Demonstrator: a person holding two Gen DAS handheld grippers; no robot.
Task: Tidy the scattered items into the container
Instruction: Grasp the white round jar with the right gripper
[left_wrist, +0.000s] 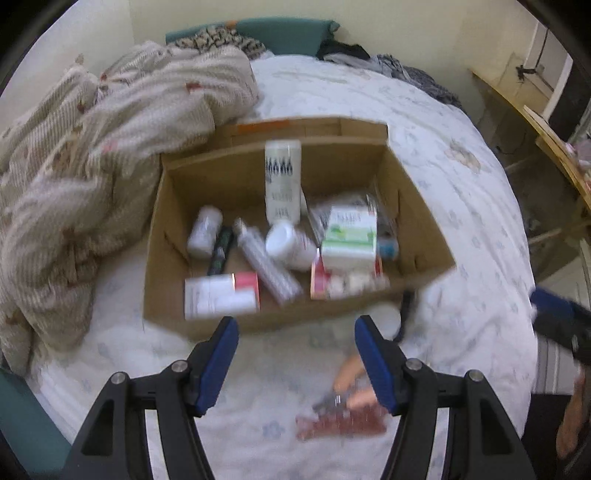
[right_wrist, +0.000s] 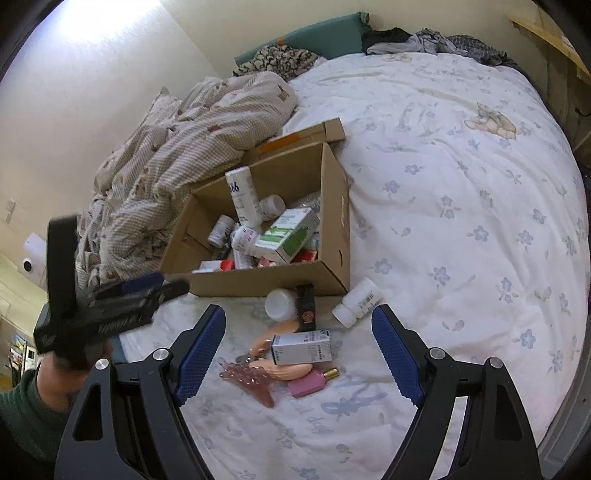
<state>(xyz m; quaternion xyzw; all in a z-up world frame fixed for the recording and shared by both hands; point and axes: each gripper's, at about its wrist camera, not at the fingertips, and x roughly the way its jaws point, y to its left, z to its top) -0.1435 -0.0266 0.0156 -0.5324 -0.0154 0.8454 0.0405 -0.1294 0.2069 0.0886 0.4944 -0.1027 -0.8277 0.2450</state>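
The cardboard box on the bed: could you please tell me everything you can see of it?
The cardboard box is plain brown corrugated card, open at the top, its far flap folded back with an orange strip on it. It sits flat on the white floral bedsheet, with the rumpled beige blanket against its far left side. Inside lie bottles and cartons, including a tall white bottle leaning upright and a green-and-white carton. Neither gripper touches it.

Open-topped cardboard box (right_wrist: 334, 236), rumpled blanket (right_wrist: 192, 147) against its left wall.
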